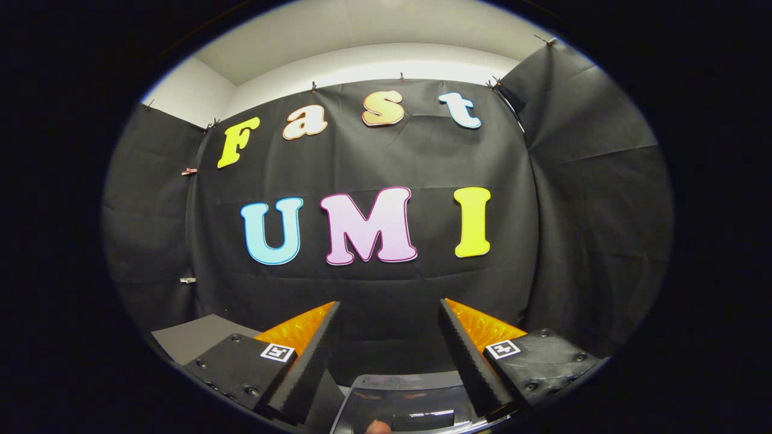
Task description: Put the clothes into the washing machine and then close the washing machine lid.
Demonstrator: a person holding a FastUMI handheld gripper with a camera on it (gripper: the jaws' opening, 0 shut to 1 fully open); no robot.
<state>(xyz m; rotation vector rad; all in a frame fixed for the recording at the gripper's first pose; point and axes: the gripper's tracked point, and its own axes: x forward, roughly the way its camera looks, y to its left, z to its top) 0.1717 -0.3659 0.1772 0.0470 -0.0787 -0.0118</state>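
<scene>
Gripper (389,313) raised, pointing straight at the black cloth wall (386,157). Fingers spread wide apart, nothing between them. Low between the finger bases sits the washing machine lid (401,398), a clear glossy panel with a pale rim; whether it stands open or closed cannot be told. Grey surface (193,337) shows beyond the left finger, its corner against the wall. Clothes location cannot be told.

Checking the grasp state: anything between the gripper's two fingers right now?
Nothing gripped. In the gripper view the gripper is open; past the gap, the booth wall and a clear lid lower down.
</scene>
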